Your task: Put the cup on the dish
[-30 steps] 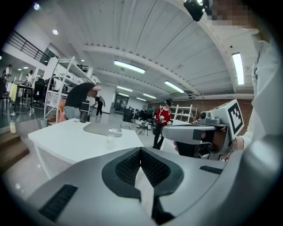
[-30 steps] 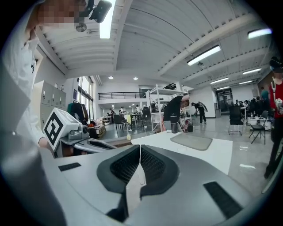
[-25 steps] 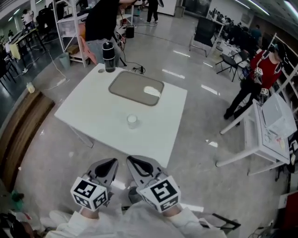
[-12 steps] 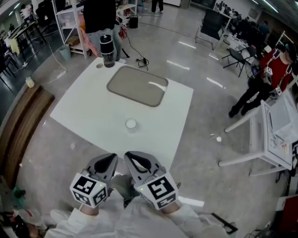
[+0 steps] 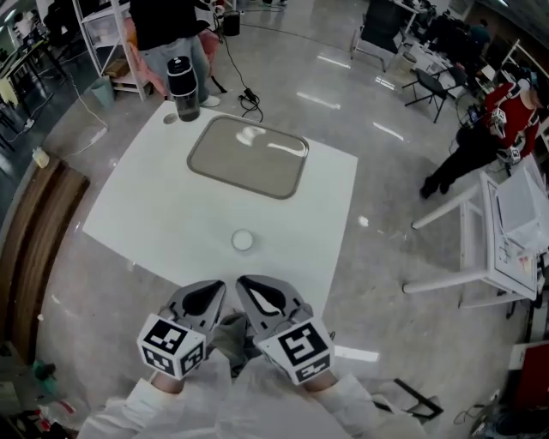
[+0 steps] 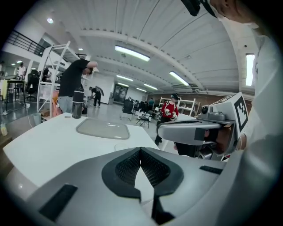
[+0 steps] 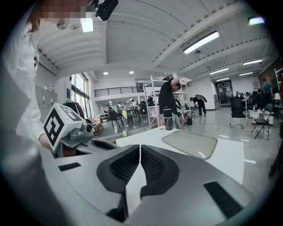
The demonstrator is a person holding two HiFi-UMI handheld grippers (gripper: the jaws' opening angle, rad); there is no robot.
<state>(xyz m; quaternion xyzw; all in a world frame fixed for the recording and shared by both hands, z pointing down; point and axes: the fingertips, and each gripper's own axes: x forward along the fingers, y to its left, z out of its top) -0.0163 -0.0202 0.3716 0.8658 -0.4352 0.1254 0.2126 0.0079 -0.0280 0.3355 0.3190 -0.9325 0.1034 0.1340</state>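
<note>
A small clear cup (image 5: 243,241) stands upright on a white table (image 5: 154,206), toward the near side and a little right of the middle. It is on the bare tabletop, not on the dish (image 5: 236,163). The dish is a flat grey tray with rounded corners, lying farther back on the same table and well apart from the cup. It holds nothing; only ceiling light shines off its surface. At the table's far left corner, just beside the dish, stands a tall black flask (image 5: 182,88) with a lid. We hold two grippers side by side at the near edge of the table, both pointing toward the cup and both apart from it. The left gripper (image 6: 140,152) has its two dark ribbed pads pressed together with nothing between them. The right gripper (image 7: 140,150) is the same, its jaws closed and empty. Each carries a white cube with black square markers, and our pale sleeves (image 5: 257,403) show behind them. Beyond the flask a person in a dark top (image 5: 167,26) stands by white shelving. To the right, on the glossy grey floor (image 5: 377,257), a person in red (image 5: 506,120) stands near a second white table (image 5: 506,231).
</note>
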